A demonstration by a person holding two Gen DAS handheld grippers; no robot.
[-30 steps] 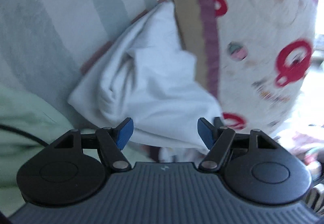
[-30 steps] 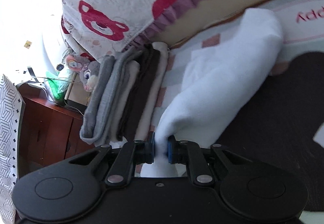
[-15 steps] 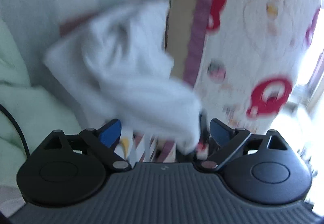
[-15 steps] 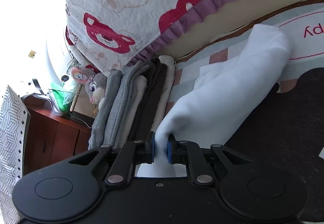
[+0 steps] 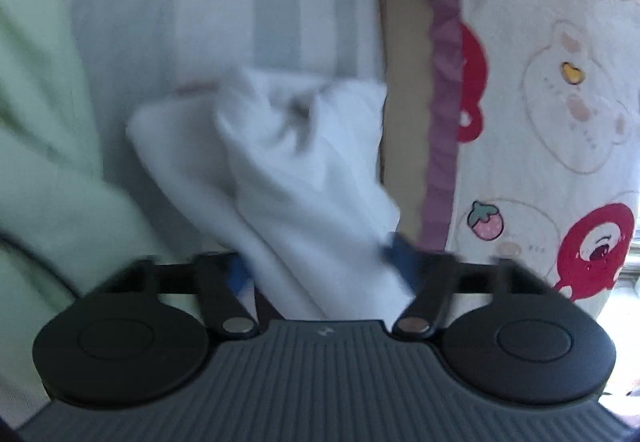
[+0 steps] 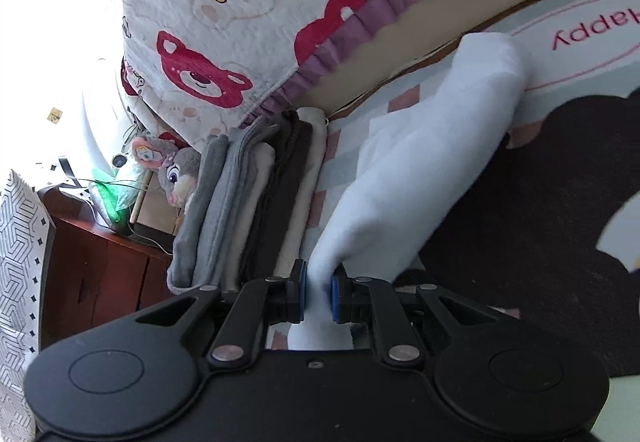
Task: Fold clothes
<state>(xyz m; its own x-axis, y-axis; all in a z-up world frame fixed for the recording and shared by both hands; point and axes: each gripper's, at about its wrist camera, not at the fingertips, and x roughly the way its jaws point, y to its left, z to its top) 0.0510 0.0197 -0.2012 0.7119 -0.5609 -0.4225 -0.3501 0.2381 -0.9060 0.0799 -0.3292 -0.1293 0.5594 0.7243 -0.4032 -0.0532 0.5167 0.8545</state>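
A white garment [image 5: 288, 162] lies bunched on the striped bedsheet [image 5: 200, 22] and stretches between both grippers. My left gripper [image 5: 320, 266] is closing, with one end of the garment filling the gap between its blurred blue pads. In the right wrist view the same white garment [image 6: 420, 170] runs away toward the far right. My right gripper [image 6: 319, 290] is shut on its near end, and the cloth is pinched thin between the pads. A stack of folded grey, dark and cream clothes [image 6: 248, 210] stands just left of the right gripper.
A bear-print quilt [image 6: 240, 2] with a purple frill rises behind the stack; it fills the right of the left view [image 5: 552, 102]. Pale green cloth [image 5: 40, 162] lies on the left. Dark cloth [image 6: 540, 202] covers the bed at right. A plush toy [image 6: 176, 170] and a wooden cabinet [image 6: 100, 266] stand beyond the bed's edge.
The left gripper swung around the garment's end, opened wider, then started closing with the cloth between its fingers. The right gripper kept its grip and shifted slightly, nearer to the stack.
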